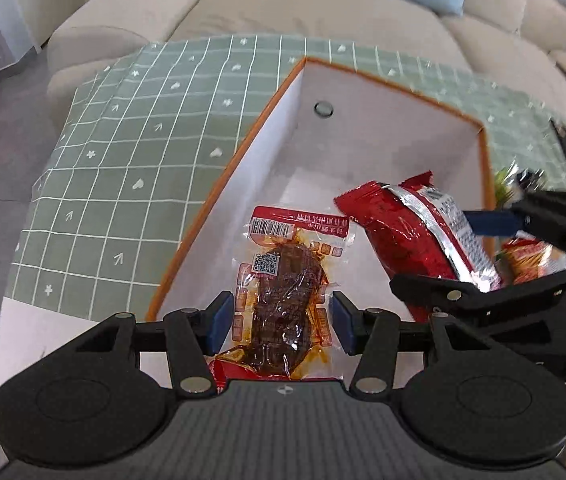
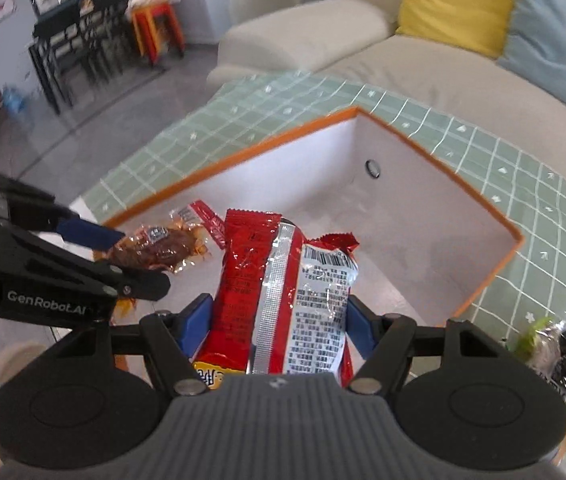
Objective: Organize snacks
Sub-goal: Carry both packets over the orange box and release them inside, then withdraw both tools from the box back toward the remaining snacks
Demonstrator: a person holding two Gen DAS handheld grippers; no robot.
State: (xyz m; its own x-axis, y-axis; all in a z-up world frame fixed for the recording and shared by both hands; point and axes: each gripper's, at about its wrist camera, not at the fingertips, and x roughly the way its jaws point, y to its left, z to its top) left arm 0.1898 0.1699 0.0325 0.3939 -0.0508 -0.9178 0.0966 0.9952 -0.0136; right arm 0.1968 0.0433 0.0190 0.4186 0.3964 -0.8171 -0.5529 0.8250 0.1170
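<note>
An orange-rimmed white box (image 1: 239, 152) (image 2: 435, 160) stands on the green checked tablecloth. My left gripper (image 1: 281, 322) is shut on a clear packet of brown braised meat (image 1: 283, 300), held over the box's near left part; it also shows in the right wrist view (image 2: 159, 248). My right gripper (image 2: 279, 326) is shut on a red foil snack bag (image 2: 283, 292), held over the box's near side. In the left wrist view the red bag (image 1: 411, 236) sits at the right, between the right gripper's fingers (image 1: 491, 222).
A green and black snack packet (image 2: 551, 344) lies on the tablecloth (image 1: 123, 160) outside the box to the right. Another red-orange packet (image 1: 531, 260) lies behind the right gripper. A beige sofa with yellow and blue cushions (image 2: 459, 4) is beyond the table.
</note>
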